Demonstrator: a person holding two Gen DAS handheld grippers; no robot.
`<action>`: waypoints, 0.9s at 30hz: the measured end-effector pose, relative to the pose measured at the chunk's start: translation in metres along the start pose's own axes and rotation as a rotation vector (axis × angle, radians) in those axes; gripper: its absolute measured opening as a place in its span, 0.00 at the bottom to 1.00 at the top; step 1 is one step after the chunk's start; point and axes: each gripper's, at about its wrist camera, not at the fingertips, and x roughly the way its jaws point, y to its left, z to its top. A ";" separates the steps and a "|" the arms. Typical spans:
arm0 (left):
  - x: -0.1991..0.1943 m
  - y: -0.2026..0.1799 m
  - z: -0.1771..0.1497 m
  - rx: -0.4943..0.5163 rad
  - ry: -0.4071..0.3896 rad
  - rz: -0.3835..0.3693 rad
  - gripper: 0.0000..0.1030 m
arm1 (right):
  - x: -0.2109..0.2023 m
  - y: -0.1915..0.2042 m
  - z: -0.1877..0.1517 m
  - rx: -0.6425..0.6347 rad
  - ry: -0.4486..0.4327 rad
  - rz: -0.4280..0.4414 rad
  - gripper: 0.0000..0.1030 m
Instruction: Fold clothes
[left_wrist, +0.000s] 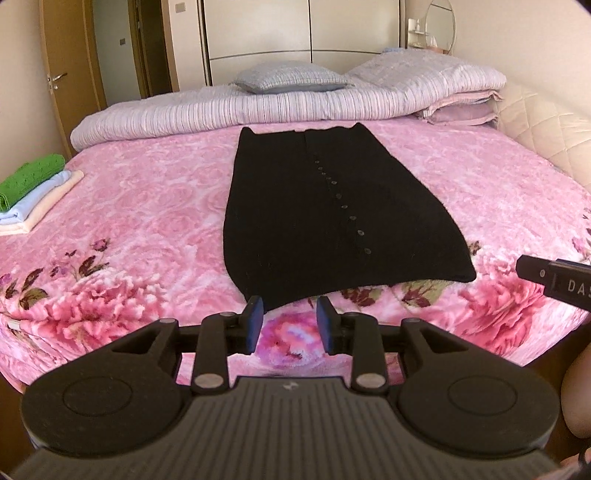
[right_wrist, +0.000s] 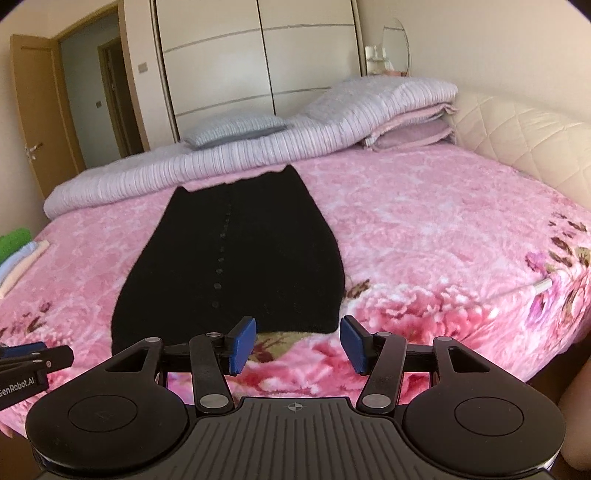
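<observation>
Both units were matte black. The left gripper (left_wrist: 290, 325) and right gripper (right_wrist: 297, 345) each carried two blue rectangular pads on black linkage arms fixed with round silver pivot screws. Each base showed a ribbed central plate with a small crosshair mark, flanked by two round discs. White lettering marked the housings' sides.

Ahead of your left gripper (left_wrist: 290, 325) the buttoned garment (left_wrist: 332, 214) lies flat on the bed (left_wrist: 147, 206); your right gripper (right_wrist: 297, 345) sits beside its near right corner. A stack of folded clothes (left_wrist: 33, 195) lies far left, with the rolled duvet (left_wrist: 258, 107) and pillows (left_wrist: 291, 77) beyond.
</observation>
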 end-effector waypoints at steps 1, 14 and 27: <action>0.004 0.002 0.001 -0.005 0.006 -0.001 0.27 | 0.003 0.001 0.000 -0.004 0.006 -0.002 0.53; 0.045 0.042 0.002 -0.109 0.032 -0.069 0.30 | 0.042 0.035 0.011 -0.115 0.089 -0.063 0.53; 0.105 0.094 0.001 -0.134 0.033 -0.174 0.26 | 0.121 -0.012 0.012 0.075 0.201 0.021 0.53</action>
